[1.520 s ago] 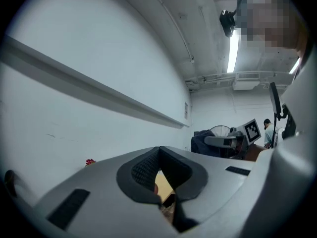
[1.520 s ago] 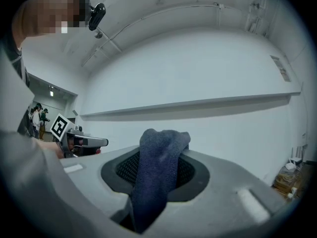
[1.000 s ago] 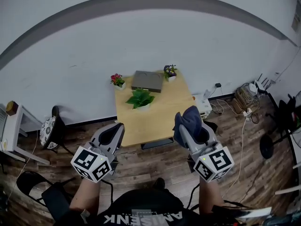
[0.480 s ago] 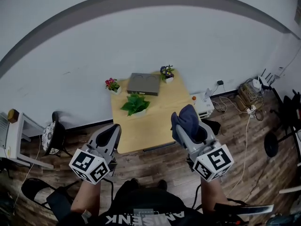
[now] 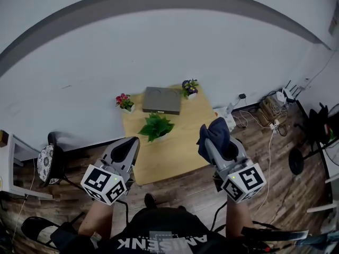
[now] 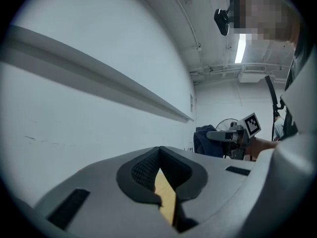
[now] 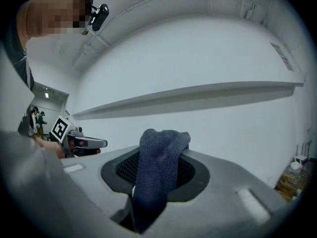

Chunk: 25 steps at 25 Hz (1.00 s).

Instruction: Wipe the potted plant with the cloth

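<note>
A green leafy potted plant [image 5: 156, 127] stands near the middle of a small light wooden table [image 5: 180, 152] against the white wall. My left gripper [image 5: 128, 147] is held level short of the table's near left corner, shut and empty [image 6: 159, 156]. My right gripper [image 5: 213, 142] is held level at the table's near right, shut on a dark blue cloth [image 5: 214, 133] that bunches above the jaws and hangs down between them [image 7: 157, 170]. Both grippers are well short of the plant.
A red-flowered pot [image 5: 124, 101], a purple-flowered pot [image 5: 189, 87] and a flat grey box [image 5: 162, 100] sit along the table's far edge. A round patterned stool [image 5: 45, 163] stands at the left. Cables and a white box [image 5: 229, 121] lie on the wooden floor at the right.
The table and plant have slid lower and nearer in the head view as I moved towards them. Both grippers kept their pose, the cloth still in the right one.
</note>
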{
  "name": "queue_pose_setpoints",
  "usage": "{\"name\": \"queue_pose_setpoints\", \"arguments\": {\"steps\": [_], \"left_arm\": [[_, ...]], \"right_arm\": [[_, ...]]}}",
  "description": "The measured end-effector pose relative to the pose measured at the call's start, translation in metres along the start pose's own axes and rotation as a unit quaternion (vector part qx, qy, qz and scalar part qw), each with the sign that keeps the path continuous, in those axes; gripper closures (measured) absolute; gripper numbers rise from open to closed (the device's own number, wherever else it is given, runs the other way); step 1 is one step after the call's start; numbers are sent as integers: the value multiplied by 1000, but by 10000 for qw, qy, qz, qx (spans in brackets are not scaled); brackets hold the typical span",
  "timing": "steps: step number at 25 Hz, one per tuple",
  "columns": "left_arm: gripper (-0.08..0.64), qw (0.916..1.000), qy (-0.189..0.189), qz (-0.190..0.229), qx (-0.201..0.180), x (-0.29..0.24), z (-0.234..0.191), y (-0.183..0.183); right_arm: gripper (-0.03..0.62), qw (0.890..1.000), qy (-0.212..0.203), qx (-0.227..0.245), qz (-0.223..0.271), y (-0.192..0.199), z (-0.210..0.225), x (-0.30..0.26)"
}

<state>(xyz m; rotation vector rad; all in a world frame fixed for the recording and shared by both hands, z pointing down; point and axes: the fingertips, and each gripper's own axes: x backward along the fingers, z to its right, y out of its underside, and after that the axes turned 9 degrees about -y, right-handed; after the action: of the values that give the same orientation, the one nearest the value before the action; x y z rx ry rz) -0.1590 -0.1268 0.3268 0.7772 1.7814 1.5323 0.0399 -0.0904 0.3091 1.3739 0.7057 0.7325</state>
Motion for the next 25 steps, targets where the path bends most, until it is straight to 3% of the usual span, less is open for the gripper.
{"name": "queue_pose_setpoints", "arguments": {"steps": [13,21,25], "left_arm": [[552,9991,144,-296,-262,-35,-41,29],[463,9951,-195,-817,-525,-56,-23,59],[454,9873,-378,-1284,-854,-72,-9,96]], "right_arm": [[468,9991,330,-72,-245,15,11,-40],[468,9995,-157,-143,-245,17,40,-39],[468,9987,-422,-134,-250,17,60,-38]]}}
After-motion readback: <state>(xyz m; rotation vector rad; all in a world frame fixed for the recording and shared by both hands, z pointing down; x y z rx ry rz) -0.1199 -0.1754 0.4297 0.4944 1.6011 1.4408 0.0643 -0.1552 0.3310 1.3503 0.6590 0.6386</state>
